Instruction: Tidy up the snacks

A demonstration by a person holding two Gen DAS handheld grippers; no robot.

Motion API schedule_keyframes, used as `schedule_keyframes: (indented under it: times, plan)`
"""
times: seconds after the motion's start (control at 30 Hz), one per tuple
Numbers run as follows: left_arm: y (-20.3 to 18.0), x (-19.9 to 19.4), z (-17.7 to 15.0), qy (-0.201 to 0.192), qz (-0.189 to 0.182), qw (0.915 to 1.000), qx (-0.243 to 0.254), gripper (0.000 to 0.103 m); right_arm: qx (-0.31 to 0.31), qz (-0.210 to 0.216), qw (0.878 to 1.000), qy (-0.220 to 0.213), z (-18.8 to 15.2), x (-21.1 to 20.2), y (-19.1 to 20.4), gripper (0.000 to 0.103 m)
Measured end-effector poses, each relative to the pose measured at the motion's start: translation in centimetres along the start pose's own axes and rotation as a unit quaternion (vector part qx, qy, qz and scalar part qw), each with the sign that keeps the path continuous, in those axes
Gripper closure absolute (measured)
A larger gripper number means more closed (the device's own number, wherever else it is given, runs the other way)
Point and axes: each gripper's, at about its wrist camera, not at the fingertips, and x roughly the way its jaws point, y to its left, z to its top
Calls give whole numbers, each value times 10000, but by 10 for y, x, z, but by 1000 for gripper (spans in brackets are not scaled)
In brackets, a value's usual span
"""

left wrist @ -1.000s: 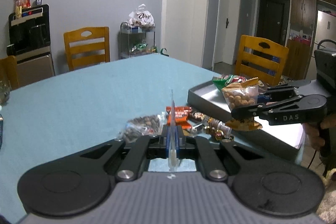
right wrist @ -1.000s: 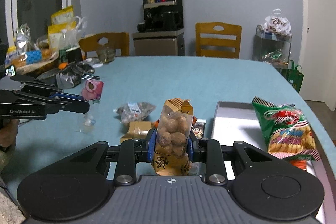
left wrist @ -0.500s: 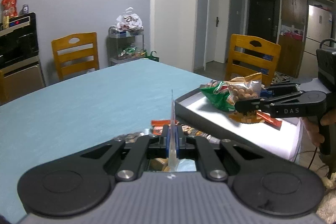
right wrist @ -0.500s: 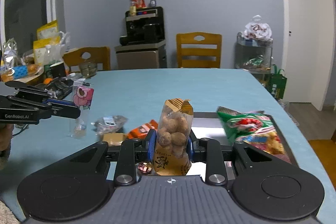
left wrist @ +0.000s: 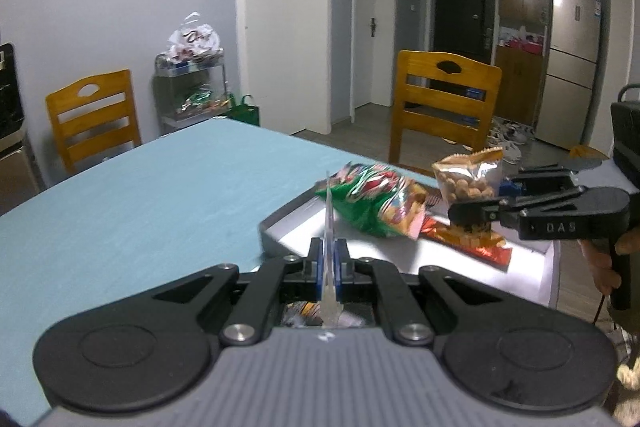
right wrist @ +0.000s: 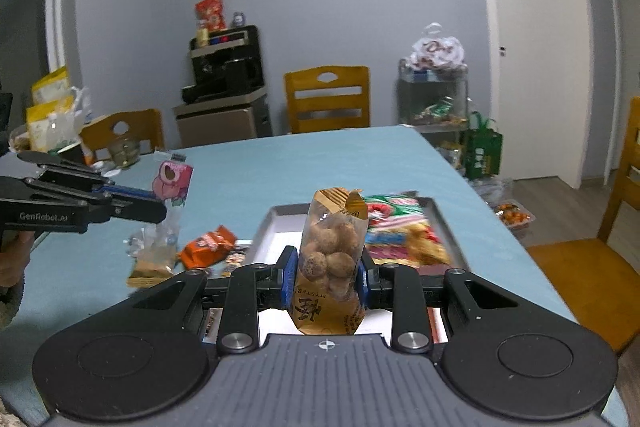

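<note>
My left gripper is shut on a thin clear packet, seen edge-on. The right wrist view shows that packet's pink print hanging from the left gripper over the teal table. My right gripper is shut on a gold bag of round nut snacks. It holds the bag above the grey metal tray. A green snack bag and an orange-red packet lie in the tray.
Loose snacks lie left of the tray: an orange packet and a gold packet. Bags and cups crowd the table's far left. A wooden chair stands behind the tray, another at the far side.
Both grippers have swung right with their loads. The nut bag has come over the tray, and the left gripper's packet has come from above the loose snacks to the tray's near corner.
</note>
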Motion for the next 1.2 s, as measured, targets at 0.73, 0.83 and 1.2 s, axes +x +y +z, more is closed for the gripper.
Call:
schedule_keyframes:
  times: [0.73,0.83,1.2]
  plan:
    - [-9,137,29,713,557,9907,-1019,102,-307,286,9966,712,-1,37,15,72]
    - [-7,148,31,729,685,9896,-1030,102,-438,209,9962,725,8,43,24,72]
    - [9,165,36,659,789,9880,-1154,102,-465,15,9943,964,33,81,37,72]
